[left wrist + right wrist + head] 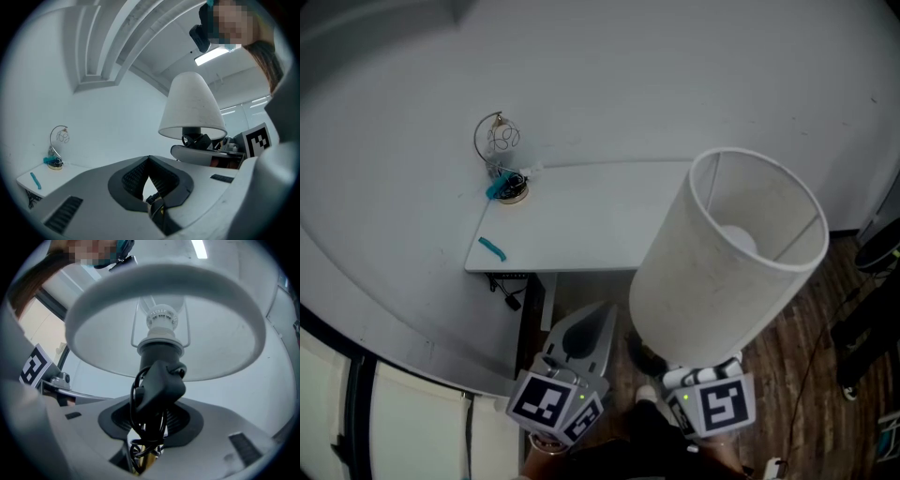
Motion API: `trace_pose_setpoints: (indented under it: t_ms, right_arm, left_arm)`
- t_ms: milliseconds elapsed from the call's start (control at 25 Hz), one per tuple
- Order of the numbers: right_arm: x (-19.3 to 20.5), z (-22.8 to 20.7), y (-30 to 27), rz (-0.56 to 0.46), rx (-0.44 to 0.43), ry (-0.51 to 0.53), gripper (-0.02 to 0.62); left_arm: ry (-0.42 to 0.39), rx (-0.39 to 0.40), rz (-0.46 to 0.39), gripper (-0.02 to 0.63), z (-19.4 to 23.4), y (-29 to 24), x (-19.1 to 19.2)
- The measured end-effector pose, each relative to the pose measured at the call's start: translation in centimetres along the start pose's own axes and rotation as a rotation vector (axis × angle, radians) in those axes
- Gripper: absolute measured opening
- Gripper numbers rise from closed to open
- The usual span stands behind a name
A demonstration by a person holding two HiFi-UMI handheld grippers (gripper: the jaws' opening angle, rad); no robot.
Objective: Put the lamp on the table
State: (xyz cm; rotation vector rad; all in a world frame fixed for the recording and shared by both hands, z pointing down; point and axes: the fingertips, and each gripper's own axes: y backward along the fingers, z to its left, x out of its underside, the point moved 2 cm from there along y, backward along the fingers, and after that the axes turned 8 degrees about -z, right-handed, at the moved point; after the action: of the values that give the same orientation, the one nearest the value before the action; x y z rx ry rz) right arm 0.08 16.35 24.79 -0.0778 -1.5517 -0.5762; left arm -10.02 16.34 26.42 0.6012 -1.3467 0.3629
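Note:
The lamp [722, 258] has a white drum shade and a dark stem with its black cord coiled round it. My right gripper [152, 420] is shut on that stem [157, 380] just below the shade, holding the lamp tilted above the floor, in front of the white table [581, 225]. In the left gripper view the lamp [192, 105] shows to the right, apart from my left gripper [149, 161], whose pads meet at the tips with nothing between them. In the head view the left gripper [581, 337] is level beside the right gripper [666, 361], below the table's front edge.
A wire ornament on a small base [499, 159] stands at the table's back left corner, and a teal piece [492, 248] lies near its front left. Cables [511, 291] hang under the table. The white wall curves behind it. Dark objects [872, 309] stand on the wood floor at right.

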Motion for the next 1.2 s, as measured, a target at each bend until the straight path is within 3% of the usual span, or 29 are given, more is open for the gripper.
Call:
trace_pose_setpoints:
  t_ms: [640, 1200]
  right_arm:
    - [2.1, -9.0, -6.3, -0.018, -0.014, -0.023, 0.147]
    - [4.0, -14.0, -10.0, -0.019, -0.053, -0.044, 0.147]
  left_arm:
    - [-0.023, -0.013, -0.002, 0.002, 1.8, -11.1, 1.8]
    - [-0.028, -0.08, 0.001, 0.002, 2.9, -16.5, 2.9]
